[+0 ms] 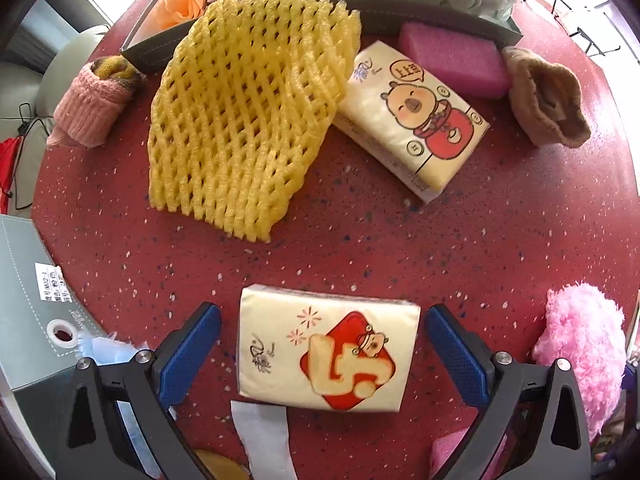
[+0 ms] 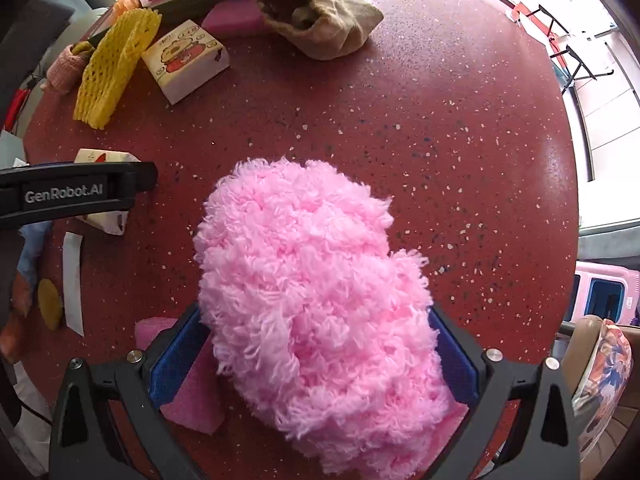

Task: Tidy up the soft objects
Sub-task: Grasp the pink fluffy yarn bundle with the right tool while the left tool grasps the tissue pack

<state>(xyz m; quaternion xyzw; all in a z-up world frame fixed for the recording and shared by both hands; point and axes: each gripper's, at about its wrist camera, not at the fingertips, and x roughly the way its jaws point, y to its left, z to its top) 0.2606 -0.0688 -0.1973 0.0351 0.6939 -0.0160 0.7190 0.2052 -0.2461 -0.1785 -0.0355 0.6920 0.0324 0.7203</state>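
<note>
Currently, on the red speckled bench point(image 1: 400, 240), positions are logged against the yellow foam net point(image 1: 244, 112). Left of the net: a rolled pink knit sock point(image 1: 94, 104). Touching the net's right edge: a tissue pack with a cartoon bear point(image 1: 412, 120); beyond that, a pink sponge point(image 1: 452, 58), then a brown sock point(image 1: 548, 100) further right. Behind the net runs a dark tray rim point(image 1: 440, 14).

Left gripper point(image 1: 322, 356): jaws wide open, straddling a second tissue pack point(image 1: 326, 354) that lies below the net, with a gap at each blue pad; nothing held.

Right gripper point(image 2: 316, 360): jaws set wide on either side of a fluffy pink yarn bundle point(image 2: 316, 292), well right of the net and below it; both pads sit against the fluff, but firm clamping cannot be told. A pink foam piece point(image 2: 192, 392) lies under its left pad.
</note>
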